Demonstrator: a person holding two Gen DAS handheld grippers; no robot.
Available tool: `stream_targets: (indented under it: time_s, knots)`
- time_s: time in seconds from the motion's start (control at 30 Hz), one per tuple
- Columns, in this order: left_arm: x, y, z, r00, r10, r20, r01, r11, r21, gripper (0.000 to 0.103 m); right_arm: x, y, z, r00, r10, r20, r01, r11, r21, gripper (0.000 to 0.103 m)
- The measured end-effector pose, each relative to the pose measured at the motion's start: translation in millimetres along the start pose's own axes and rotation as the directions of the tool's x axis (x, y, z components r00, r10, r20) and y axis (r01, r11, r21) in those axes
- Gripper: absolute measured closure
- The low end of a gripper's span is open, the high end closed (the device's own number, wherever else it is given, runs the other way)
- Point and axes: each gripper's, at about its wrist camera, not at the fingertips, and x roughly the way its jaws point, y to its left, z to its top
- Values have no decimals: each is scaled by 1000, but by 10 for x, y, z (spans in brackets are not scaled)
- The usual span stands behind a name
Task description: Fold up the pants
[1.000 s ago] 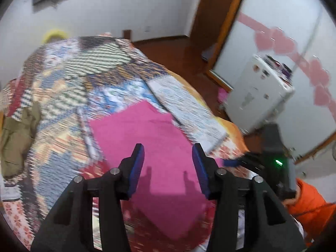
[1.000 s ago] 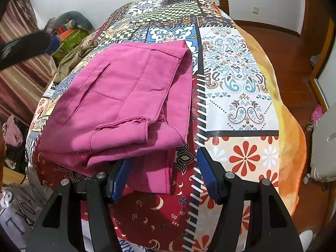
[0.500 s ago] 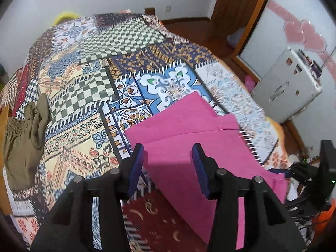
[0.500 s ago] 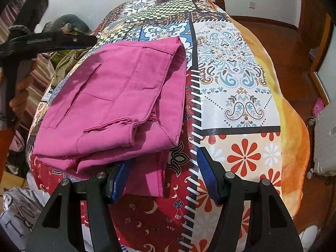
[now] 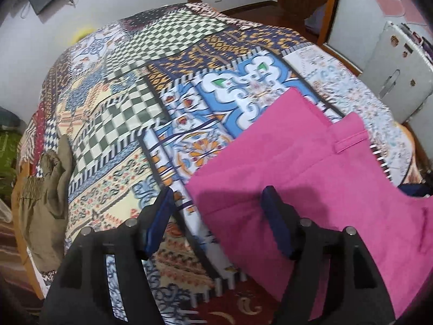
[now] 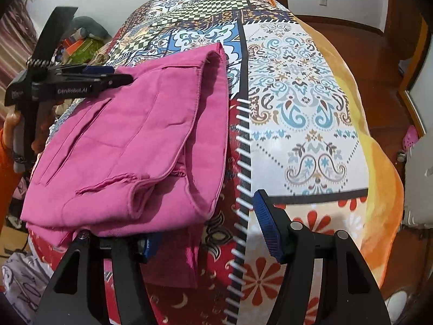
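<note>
The folded pink cotton pants (image 6: 127, 146) lie on the patchwork bed quilt (image 6: 297, 86). Both the left gripper (image 5: 216, 216) and right gripper (image 6: 208, 224) have spread jaws, holding nothing; the loose hem near the bed edge may slip off.

Even, soft indoor light; fisheye bending and dark corners in both views, left-wrist view slightly motion-blurred.

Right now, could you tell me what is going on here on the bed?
A person is folding pink pants on a patchwork quilt with a handheld gripper in each hand. The pants lie folded over in layers near the quilt's near edge. The left gripper is open above the pants' side edge, holding nothing. The right gripper is open too, one finger tucked under the overhanging fabric. An olive garment lies aside at the quilt's edge.
</note>
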Motion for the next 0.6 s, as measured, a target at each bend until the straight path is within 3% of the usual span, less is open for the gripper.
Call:
stream_targets:
  time_s: [0.3, 0.6]
  knots:
    - [-97, 366, -256, 1000, 21, -13, -22, 998, -57, 33, 81, 21, 220, 1000, -24, 14, 25, 999, -34, 44]
    - [-260, 518, -550, 994, 104, -33, -106, 992, -69, 33, 203, 111, 512, 998, -43, 43, 48, 991, -127, 44]
